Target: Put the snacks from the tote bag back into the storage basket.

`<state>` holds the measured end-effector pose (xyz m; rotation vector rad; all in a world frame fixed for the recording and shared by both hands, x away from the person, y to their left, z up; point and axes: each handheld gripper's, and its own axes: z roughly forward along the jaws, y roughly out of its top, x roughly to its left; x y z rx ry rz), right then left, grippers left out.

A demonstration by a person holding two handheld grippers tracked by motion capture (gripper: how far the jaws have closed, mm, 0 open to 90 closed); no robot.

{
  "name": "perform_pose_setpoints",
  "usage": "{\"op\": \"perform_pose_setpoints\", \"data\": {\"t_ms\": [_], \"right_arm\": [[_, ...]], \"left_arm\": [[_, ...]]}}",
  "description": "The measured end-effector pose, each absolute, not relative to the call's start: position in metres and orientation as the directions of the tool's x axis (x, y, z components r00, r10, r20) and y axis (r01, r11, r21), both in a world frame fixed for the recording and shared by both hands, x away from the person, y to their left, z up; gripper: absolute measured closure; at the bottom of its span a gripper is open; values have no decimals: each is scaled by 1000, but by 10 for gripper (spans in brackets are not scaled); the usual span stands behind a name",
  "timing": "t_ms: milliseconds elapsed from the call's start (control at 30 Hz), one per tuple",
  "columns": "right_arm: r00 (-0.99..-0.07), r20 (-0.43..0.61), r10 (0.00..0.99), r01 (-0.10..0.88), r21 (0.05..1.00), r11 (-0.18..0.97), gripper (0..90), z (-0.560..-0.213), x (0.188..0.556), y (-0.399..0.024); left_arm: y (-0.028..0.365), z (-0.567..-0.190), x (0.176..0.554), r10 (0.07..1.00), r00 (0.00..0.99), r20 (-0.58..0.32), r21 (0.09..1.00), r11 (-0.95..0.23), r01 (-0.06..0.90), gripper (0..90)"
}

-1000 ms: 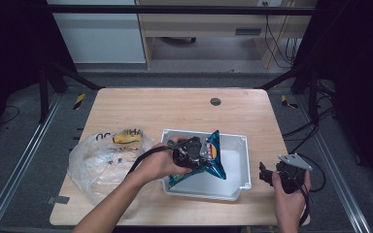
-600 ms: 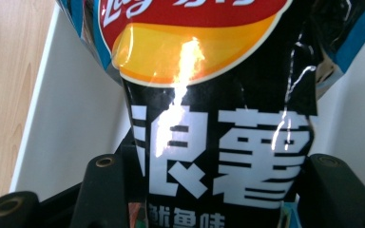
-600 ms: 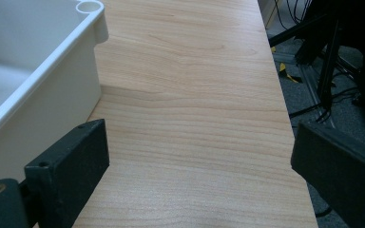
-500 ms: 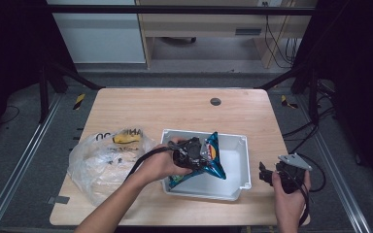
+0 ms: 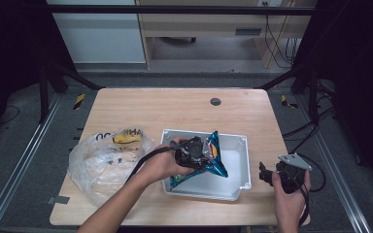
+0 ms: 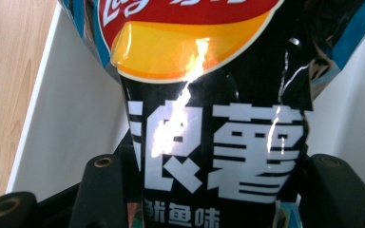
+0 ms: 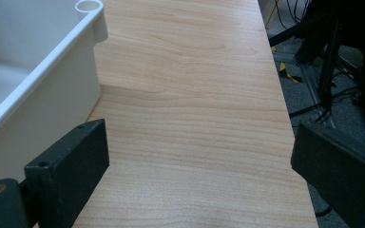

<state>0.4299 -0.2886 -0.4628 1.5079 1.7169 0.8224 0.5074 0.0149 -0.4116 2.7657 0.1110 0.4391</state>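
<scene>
My left tongs (image 5: 200,154) clamp the crisp bag (image 5: 212,156) over the white bin (image 5: 240,167), my right tongs (image 7: 197,166) gape empty above the table (image 7: 195,95), so I lower the bag flat inside before releasing.

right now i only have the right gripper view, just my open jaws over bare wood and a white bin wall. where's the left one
Observer: The left gripper is over the white bin, clamped on a chip bag.
Operator: bag in the bin or above it
Observer: Its lower end reaches into the bin; I cannot tell whether it rests on the floor.
Operator: anything left of the bin
Observer: A crumpled clear plastic bag on the table, with something yellow inside.
</scene>
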Motion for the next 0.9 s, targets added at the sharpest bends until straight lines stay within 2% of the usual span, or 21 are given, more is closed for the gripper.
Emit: {"op": "perform_pose_setpoints", "data": {"t_ms": [733,900], "right_arm": [[-83,-89,993,555,823,120,58,-463,430,-287],[-83,-88,993,556,823,120,58,-463,430,-287]], "left_arm": [[16,-412,505,133,948,288,348,-937,26,431],[17,-410,504,136,947,292,357,-934,24,396]]}}
